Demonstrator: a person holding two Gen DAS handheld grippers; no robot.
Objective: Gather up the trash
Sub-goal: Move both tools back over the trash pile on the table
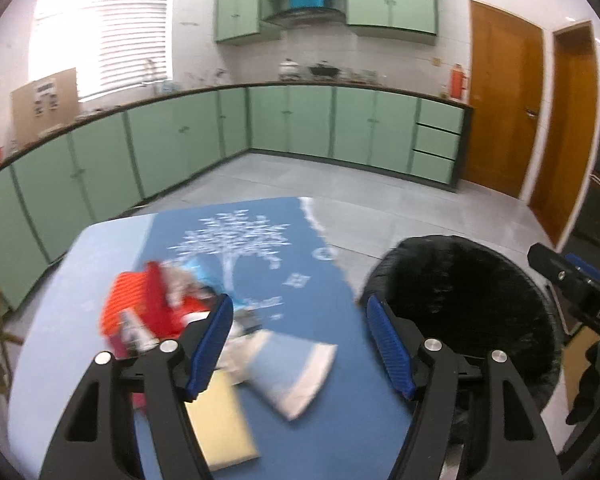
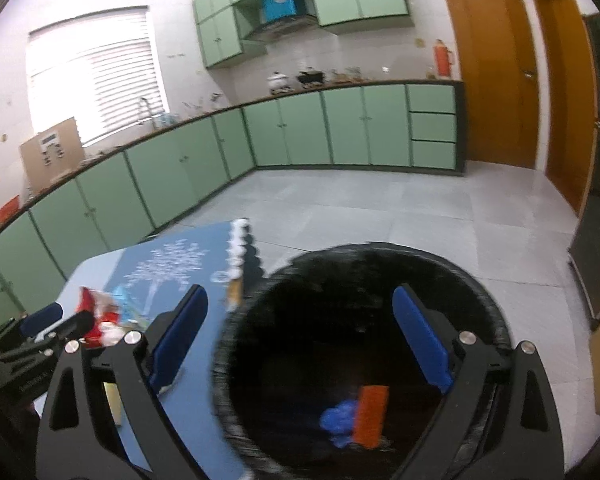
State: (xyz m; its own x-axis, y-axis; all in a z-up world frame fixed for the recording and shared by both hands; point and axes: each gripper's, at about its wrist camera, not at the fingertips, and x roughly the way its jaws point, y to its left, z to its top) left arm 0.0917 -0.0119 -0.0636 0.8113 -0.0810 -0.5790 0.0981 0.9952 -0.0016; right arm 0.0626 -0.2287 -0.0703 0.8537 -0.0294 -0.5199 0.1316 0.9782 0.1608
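Observation:
A black-lined trash bin [image 2: 480, 300] stands beside the table; it also shows in the left wrist view [image 1: 460, 280]. Inside it lie an orange packet [image 2: 372, 416] and a blue crumpled piece [image 2: 340, 420]. My right gripper [image 2: 300, 344] is open and empty above the bin. My left gripper [image 1: 300, 344] is open and empty above the blue tablecloth [image 1: 320, 280]. Under it lie a pale blue and silver packet [image 1: 296, 372] and a yellow pad [image 1: 220, 424]. A pile of red and orange wrappers [image 1: 148, 304] lies to its left; the pile also shows in the right wrist view [image 2: 100, 316].
The table [image 1: 60, 320] has a rounded light-blue edge at left. Green cabinets [image 1: 292, 124] run along the walls, with tiled floor [image 2: 360, 208] between. Wooden doors [image 1: 504, 100] stand at the right. The right gripper's body [image 1: 580, 292] shows at the right edge.

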